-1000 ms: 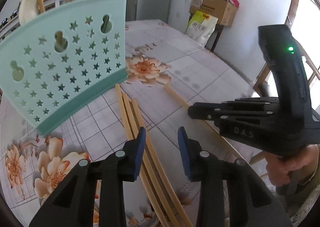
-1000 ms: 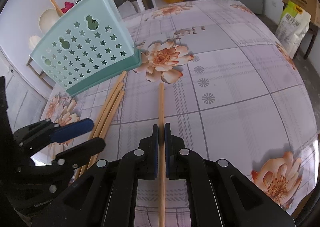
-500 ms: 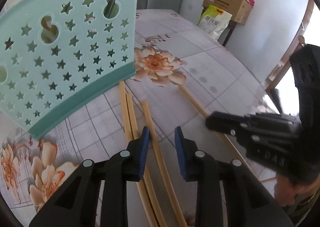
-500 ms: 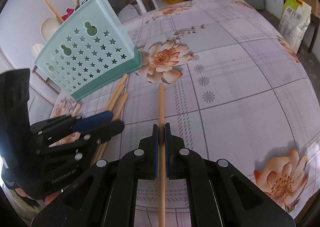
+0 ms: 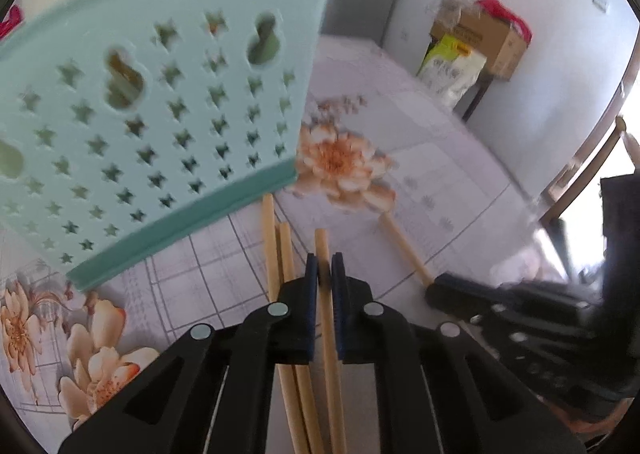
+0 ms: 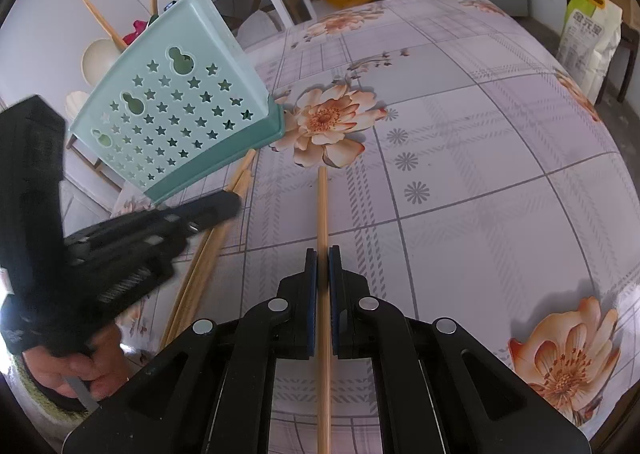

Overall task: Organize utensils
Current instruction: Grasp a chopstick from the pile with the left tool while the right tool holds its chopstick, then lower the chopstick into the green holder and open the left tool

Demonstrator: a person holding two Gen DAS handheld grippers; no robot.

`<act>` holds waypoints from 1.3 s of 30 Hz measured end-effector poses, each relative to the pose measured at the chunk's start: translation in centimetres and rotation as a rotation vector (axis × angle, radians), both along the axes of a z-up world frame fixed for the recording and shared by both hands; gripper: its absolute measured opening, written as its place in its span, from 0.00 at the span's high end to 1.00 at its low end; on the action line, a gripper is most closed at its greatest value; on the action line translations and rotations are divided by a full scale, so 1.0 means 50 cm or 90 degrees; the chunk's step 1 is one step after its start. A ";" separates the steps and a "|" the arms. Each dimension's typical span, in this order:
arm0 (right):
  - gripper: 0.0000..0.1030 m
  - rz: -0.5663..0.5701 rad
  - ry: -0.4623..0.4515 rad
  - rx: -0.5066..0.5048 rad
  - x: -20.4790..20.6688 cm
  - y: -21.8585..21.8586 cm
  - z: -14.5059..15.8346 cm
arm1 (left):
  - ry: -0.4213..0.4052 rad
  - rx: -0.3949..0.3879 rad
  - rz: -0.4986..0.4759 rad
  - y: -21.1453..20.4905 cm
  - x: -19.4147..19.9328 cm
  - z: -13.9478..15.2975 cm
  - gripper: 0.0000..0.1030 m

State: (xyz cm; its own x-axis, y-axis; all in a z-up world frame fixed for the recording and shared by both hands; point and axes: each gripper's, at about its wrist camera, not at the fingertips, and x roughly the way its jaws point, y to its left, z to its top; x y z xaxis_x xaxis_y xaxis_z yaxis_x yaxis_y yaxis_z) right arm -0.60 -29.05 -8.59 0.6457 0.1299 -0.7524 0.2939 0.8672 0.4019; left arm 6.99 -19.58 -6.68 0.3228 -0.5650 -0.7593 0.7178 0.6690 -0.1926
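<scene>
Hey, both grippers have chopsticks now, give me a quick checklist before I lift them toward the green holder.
1. Left gripper has just closed on one chopstick: ok.
2. Right gripper shut on its chopstick: ok.
3. Left grip took one stick only; two loose chopsticks lie beside it: ok.
4. Grippers apart from each other: ok.
5. Holder upright on the table: ok.
6. Free room inside holder: cannot tell.
</scene>
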 end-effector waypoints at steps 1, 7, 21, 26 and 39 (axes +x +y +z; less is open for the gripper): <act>0.96 0.000 0.000 -0.001 0.000 0.000 0.000 | -0.004 -0.016 0.002 0.009 -0.001 0.014 0.94; 0.96 -0.001 0.002 -0.005 0.001 0.001 0.000 | -0.040 -0.131 0.025 0.081 -0.006 0.122 0.94; 0.96 -0.004 0.008 -0.015 0.005 0.007 0.001 | -0.220 -0.331 0.077 0.233 -0.018 0.378 0.95; 0.96 -0.003 0.008 -0.016 0.005 0.007 0.001 | -0.276 -0.371 0.079 0.254 -0.007 0.454 0.98; 0.96 -0.003 0.006 -0.011 0.005 0.003 -0.001 | -0.282 -0.349 0.103 0.254 0.055 0.487 1.00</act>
